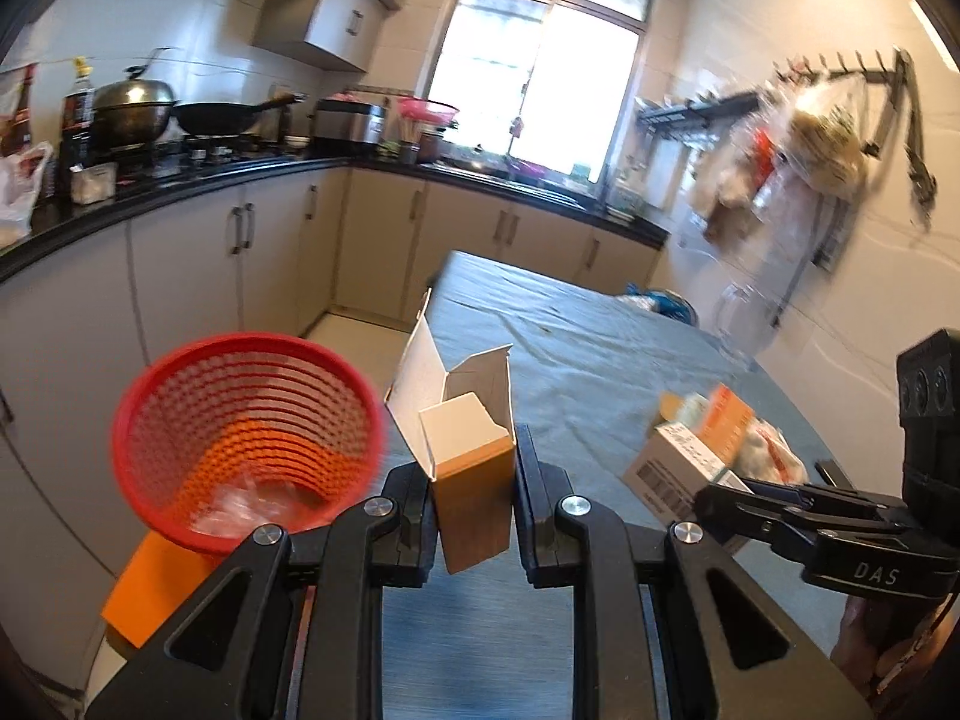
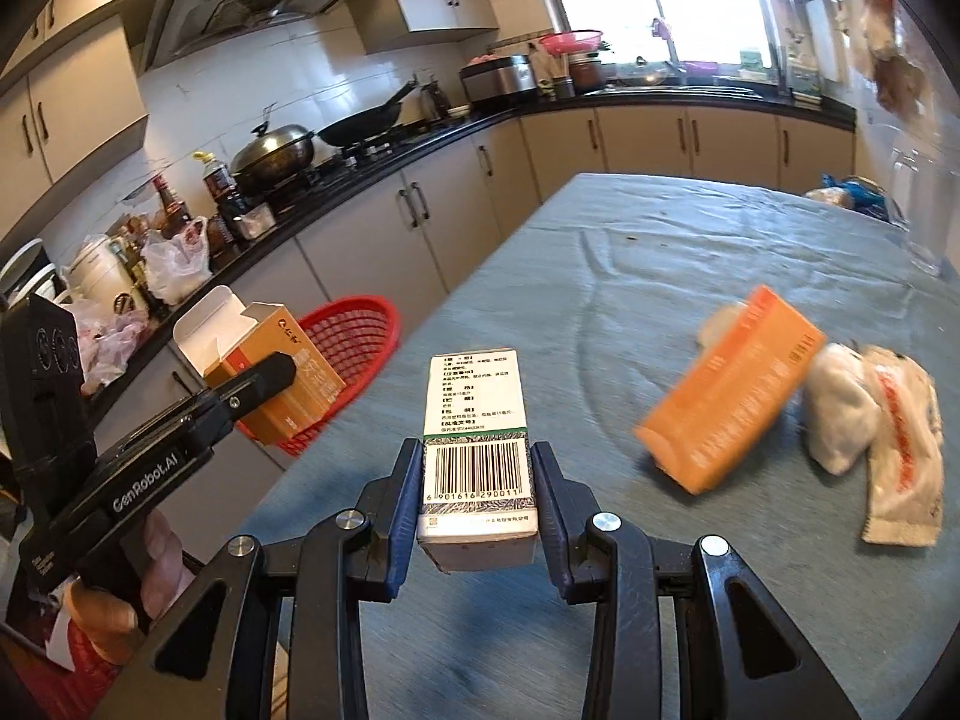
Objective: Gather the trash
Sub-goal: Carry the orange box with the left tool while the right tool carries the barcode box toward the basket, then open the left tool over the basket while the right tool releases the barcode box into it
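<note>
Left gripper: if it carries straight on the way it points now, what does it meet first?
Probably the blue-covered table: the left gripper, shut on the open brown carton, points down over it. The red basket sits left of that line.

"DAS" on right gripper (image 1: 720, 489), "GenRobot.AI" on left gripper (image 2: 282, 369), barcode 6901616290011 on white box (image 2: 477, 450)

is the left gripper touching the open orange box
Touching. In the left wrist view the left gripper has both pads pressed against the sides of the open orange box.
</note>
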Tool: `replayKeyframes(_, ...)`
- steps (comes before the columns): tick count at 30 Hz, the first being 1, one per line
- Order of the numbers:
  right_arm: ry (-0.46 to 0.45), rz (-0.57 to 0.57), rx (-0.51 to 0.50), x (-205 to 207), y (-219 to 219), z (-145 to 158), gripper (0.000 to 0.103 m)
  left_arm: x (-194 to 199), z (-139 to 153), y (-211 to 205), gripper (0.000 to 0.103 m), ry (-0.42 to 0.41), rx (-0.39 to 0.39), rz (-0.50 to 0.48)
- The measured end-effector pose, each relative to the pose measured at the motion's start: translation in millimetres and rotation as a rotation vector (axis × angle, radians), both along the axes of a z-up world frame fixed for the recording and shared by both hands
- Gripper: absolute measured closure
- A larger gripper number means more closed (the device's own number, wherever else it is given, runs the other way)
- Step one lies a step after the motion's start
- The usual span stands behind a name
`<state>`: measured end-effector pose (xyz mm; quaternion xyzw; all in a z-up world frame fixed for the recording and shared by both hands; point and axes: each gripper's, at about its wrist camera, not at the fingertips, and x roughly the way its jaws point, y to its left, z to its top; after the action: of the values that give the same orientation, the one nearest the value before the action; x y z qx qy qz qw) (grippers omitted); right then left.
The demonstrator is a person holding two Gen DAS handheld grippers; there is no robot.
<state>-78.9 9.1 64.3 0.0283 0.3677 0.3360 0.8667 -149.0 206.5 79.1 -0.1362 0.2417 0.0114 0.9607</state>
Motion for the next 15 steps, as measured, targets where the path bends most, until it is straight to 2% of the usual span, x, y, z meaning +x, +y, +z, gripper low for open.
replayKeyframes(8, 0.042, 0.083, 0.035, 15, 47, 4, 0.065, -9, 3, 68, 0.083, -0.004, -0.004, 0.122)
replayKeyframes(15, 0.098, 0.135, 0.065, 29, 89, 2, 0.064, -4, -10, 106, 0.083, 0.037, -0.039, 0.169)
